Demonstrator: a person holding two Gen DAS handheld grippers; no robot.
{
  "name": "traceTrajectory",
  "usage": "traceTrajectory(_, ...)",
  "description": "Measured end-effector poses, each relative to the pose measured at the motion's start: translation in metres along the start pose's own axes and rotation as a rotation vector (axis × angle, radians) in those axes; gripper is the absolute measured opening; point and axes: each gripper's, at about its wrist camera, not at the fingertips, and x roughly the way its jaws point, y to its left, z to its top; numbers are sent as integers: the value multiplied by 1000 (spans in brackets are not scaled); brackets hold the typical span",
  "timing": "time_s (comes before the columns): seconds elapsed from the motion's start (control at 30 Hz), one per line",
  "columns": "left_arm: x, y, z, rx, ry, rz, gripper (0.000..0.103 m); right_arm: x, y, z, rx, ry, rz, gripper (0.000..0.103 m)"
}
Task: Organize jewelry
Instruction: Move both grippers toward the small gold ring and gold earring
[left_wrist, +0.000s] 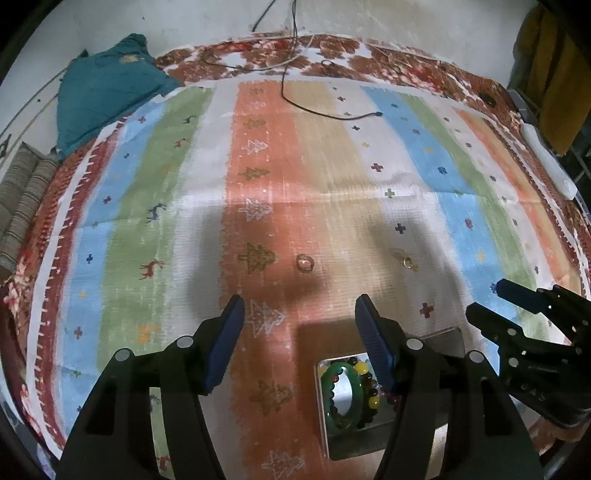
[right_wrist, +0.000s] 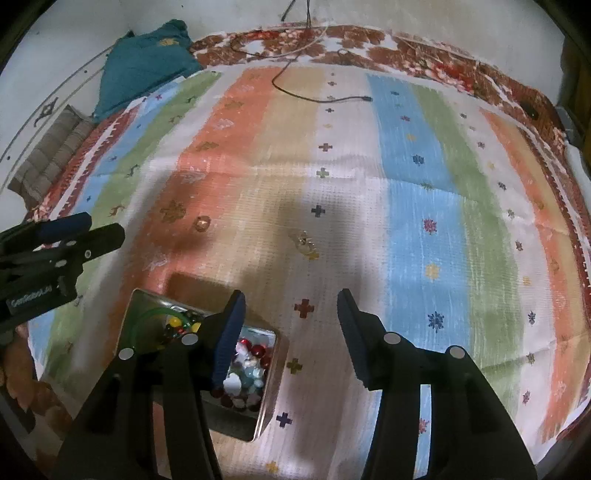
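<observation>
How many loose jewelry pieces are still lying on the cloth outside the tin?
2: a ring on the orange stripe, and a small gold piece to its right on the white stripe. Both lie beyond the tin; the grippers may hide others.

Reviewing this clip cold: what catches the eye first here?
The bright striped cloth fills both views. Near the bottom sits a metal tin holding a green bangle and beads. Two small loose pieces, a ring and a gold piece, lie on the cloth beyond it.

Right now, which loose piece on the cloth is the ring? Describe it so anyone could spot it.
Start at the metal tin of beads on the striped cloth. Beyond it, the ring lies at the orange stripe's edge. Unlike the gold trinket to its right, it's a plain round band.
</observation>
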Motion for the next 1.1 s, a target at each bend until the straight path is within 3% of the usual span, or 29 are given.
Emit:
traceTrajectory(0.67,43,-4,24,15,81,-17,63,41,-4,21,-5,83,-25,53)
traceTrajectory(1.1,81,1,35,27,150,11,62,73,-8,34,-9,133,-30,53)
